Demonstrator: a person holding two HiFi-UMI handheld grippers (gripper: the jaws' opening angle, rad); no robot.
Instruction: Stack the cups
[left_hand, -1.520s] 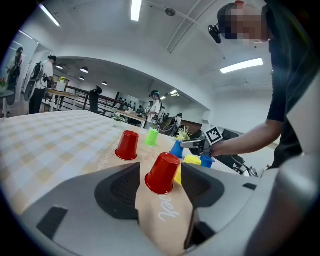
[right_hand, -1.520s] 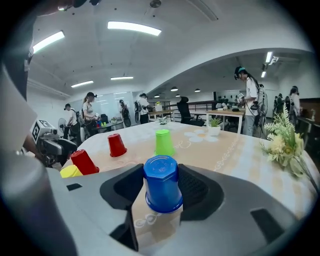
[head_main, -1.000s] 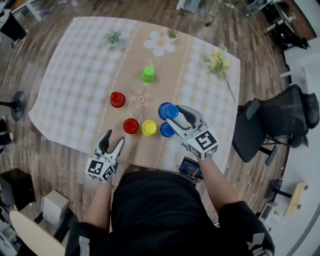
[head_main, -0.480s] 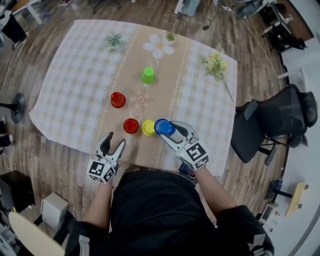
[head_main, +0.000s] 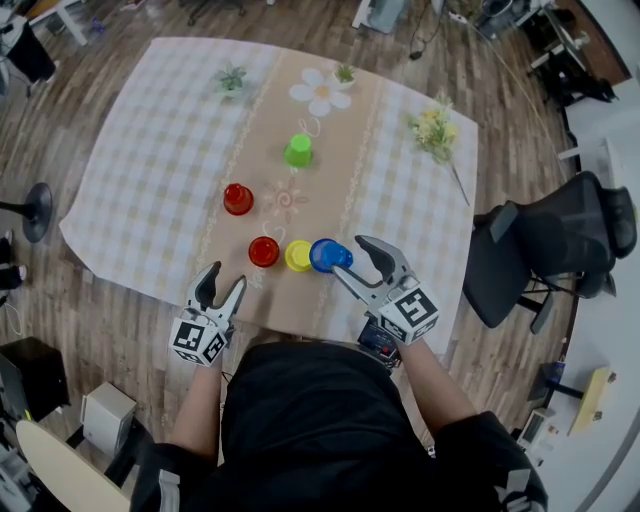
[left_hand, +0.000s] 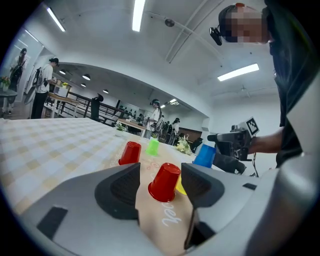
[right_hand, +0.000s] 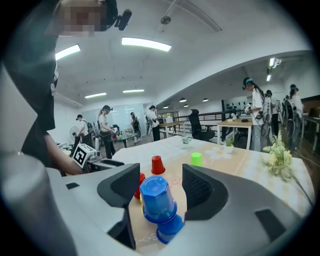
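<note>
Upside-down cups stand on the checked tablecloth (head_main: 150, 150): a green one (head_main: 298, 150) farthest, a red one (head_main: 238, 198) left of centre, then a near row of red (head_main: 264, 251), yellow (head_main: 298, 256) and blue (head_main: 326, 255). In the right gripper view, one blue cup (right_hand: 158, 196) sits slightly askew on a second blue cup (right_hand: 171, 228). My right gripper (head_main: 357, 262) has just been opening. Its jaws stand either side of the upper blue cup without touching it. My left gripper (head_main: 220, 289) hangs open at the near table edge, with the near red cup (left_hand: 165, 182) ahead of it.
A sprig of yellow flowers (head_main: 437, 130) lies at the far right of the table. Two small potted plants (head_main: 231, 78) (head_main: 344, 72) stand at the far edge. A black office chair (head_main: 560, 240) is right of the table. Other people stand in the background.
My right gripper lowered the blue cup it carried onto the other blue cup, then let go and drew back a little towards me. The left gripper has stayed put.
</note>
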